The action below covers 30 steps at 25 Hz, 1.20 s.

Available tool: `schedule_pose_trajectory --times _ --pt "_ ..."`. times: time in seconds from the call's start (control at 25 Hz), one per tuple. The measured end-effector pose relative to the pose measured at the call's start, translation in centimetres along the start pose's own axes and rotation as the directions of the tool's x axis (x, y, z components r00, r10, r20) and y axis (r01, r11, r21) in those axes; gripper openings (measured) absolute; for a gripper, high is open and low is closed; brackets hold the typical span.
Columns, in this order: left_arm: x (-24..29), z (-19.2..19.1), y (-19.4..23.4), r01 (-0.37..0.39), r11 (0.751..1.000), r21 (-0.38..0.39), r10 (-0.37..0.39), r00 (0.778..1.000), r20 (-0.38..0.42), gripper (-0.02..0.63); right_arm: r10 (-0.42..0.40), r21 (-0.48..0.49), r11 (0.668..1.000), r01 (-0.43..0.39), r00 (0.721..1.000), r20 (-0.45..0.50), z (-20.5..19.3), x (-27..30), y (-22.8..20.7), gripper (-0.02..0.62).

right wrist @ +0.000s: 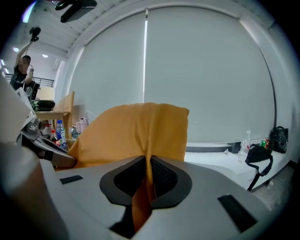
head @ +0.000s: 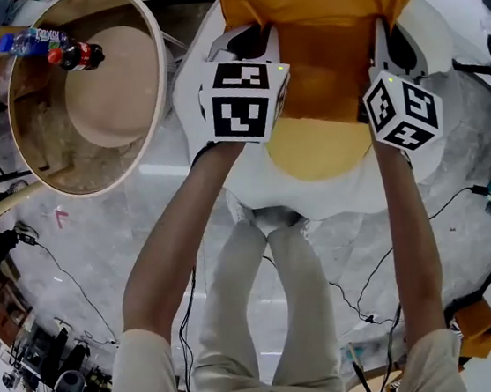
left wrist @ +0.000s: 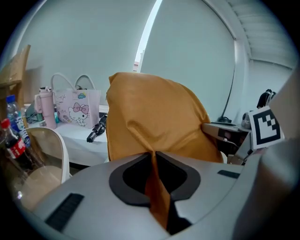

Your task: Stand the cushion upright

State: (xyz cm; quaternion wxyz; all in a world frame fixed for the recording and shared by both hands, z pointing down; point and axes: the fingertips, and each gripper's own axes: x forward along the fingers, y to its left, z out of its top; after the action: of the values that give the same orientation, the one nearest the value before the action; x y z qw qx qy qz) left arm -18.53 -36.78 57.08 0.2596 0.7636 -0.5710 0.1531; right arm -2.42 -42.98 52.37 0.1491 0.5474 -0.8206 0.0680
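A: Left gripper (left wrist: 153, 154), jaw state?
B: Closed on a pinched fold of the orange cushion (left wrist: 154, 117). The fabric runs down between the pads and the cushion's bulk rises just past the tips.
A: Right gripper (right wrist: 147, 161)?
B: Also clamped on a fold of the cushion, which stands tall ahead of the jaws.
A: Position against the white chair (head: 334, 197)?
B: Above its seat, toward the far side. Cannot tell whether it touches the seat.

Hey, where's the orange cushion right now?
The orange cushion is at the top centre of the head view, above the white chair, its fabric pinched by the left tongs and the right tongs.
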Motion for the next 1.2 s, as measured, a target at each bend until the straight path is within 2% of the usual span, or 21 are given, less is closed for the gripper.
schedule_pose_trajectory --times 0.2,0.52,0.6,0.76,0.92,1.2 --pt "-0.2 -1.4 -0.6 0.006 1.0 0.017 -0.006 0.999 -0.037 0.049 -0.009 0.008 1.0 0.009 0.999 -0.042 -1.7 -0.8 -0.2 0.046" --pt "-0.4 -3.4 -2.5 -0.001 1.0 -0.02 0.0 0.999 -0.035 0.051 -0.009 0.017 1.0 0.011 0.996 -0.092 -4.5 -2.1 -1.5 0.046" --pt "-0.4 -3.7 -2.9 -0.008 1.0 0.011 0.008 0.999 -0.034 0.051 -0.002 0.011 1.0 0.004 0.995 -0.104 -5.0 -2.2 -1.8 0.046" --pt "-0.7 -3.9 -3.0 -0.071 0.992 0.108 0.07 0.997 0.015 0.111 0.005 0.024 1.0 -0.002 0.995 -0.099 -5.2 -2.5 -2.5 0.103" --pt "-1.0 -3.8 -3.5 -0.093 0.992 0.087 0.092 0.996 0.02 0.15 -0.001 0.048 0.999 0.005 0.996 -0.093 -5.3 -3.2 -3.4 0.135" --pt "-2.3 -4.1 -5.0 -0.07 0.993 0.096 0.069 0.998 0.011 0.186 0.012 0.059 0.998 -0.006 0.995 -0.098 -5.6 -5.6 -3.9 0.143"
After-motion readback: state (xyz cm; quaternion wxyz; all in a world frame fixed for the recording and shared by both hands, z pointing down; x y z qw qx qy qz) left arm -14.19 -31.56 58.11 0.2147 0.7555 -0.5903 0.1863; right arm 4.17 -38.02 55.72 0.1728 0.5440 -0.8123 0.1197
